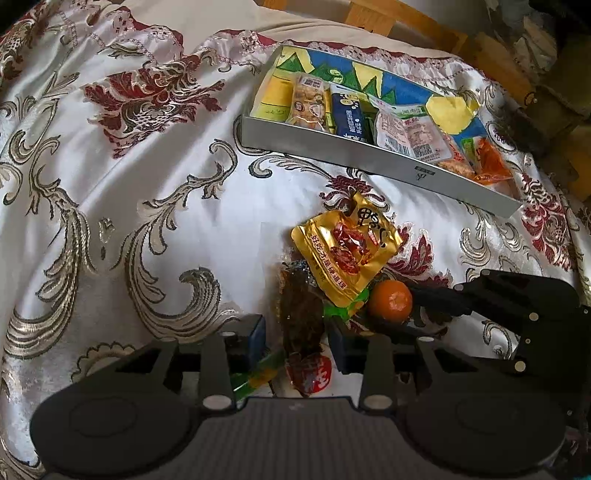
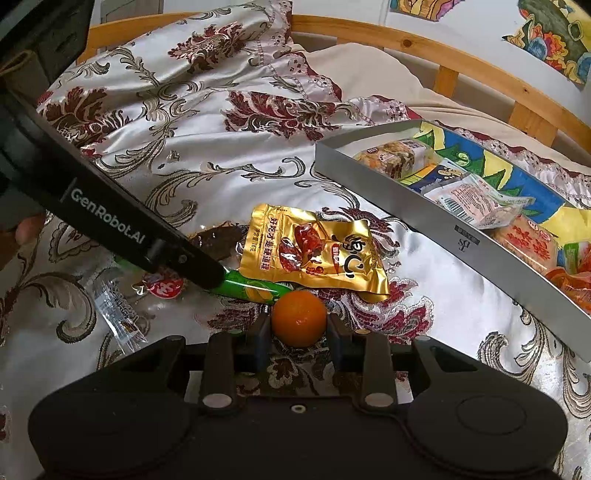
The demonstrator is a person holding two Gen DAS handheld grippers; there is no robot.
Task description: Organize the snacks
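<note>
Bare bedspread (image 1: 155, 155) left of snack pile (image 1: 343, 254); tray (image 1: 369, 162) behind.

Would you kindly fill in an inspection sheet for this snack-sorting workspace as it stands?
Surface: a bed under a floral satin bedspread, rumpled.
Job's things: a grey box already holds several snack packets; on the cover outside it lie a gold snack pouch, an orange, a green snack stick, a dark jerky packet and a clear wrapper.
Clutter: nothing seen.
Grippers: right gripper brackets the orange, contact unclear; left gripper is open around the jerky packet.
Cables: nothing seen.
Surroundings: a wooden bed rail and a colourful wall drawing.
</note>
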